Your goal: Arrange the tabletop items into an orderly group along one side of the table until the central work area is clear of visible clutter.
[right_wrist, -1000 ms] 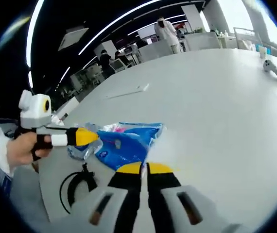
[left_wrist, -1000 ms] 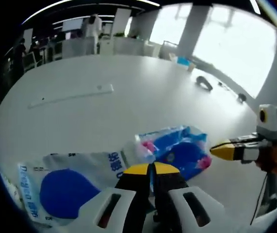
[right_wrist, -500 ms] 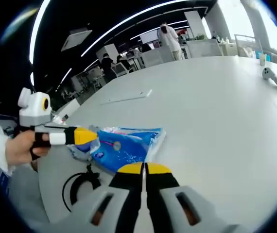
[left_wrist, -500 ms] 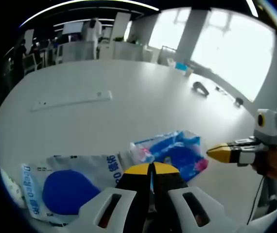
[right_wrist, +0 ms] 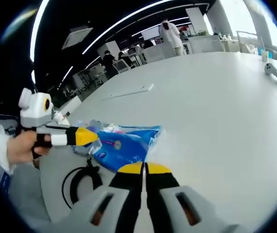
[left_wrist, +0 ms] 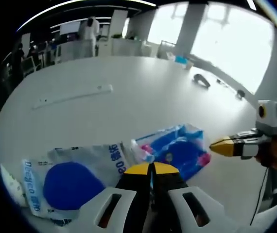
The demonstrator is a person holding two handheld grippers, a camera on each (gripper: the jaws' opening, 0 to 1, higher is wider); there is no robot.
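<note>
A blue tissue pack (left_wrist: 177, 150) lies on the white table (left_wrist: 143, 102), and it shows again as the blue pack (right_wrist: 124, 145) in the right gripper view. Left of it lies a white pack with a blue disc (left_wrist: 73, 182). My left gripper (left_wrist: 151, 168) is shut, its yellow tips just short of where the two packs meet. From the other side, the left gripper (right_wrist: 89, 137) rests against the blue pack's crumpled clear end. My right gripper (right_wrist: 143, 168) is shut, hovering just in front of the blue pack. In the left gripper view the right gripper (left_wrist: 222, 146) sits to the right of that pack.
A long white strip (left_wrist: 75, 95) lies further out on the table, and a dark controller (left_wrist: 201, 80) sits near the far right edge. A black cable (right_wrist: 80, 182) coils near the table's near edge. A person in white (right_wrist: 170, 33) stands beyond the table, with desks behind.
Both views have shifted slightly with the hands. The packs and both shut grippers keep nearly the same places relative to each other.
</note>
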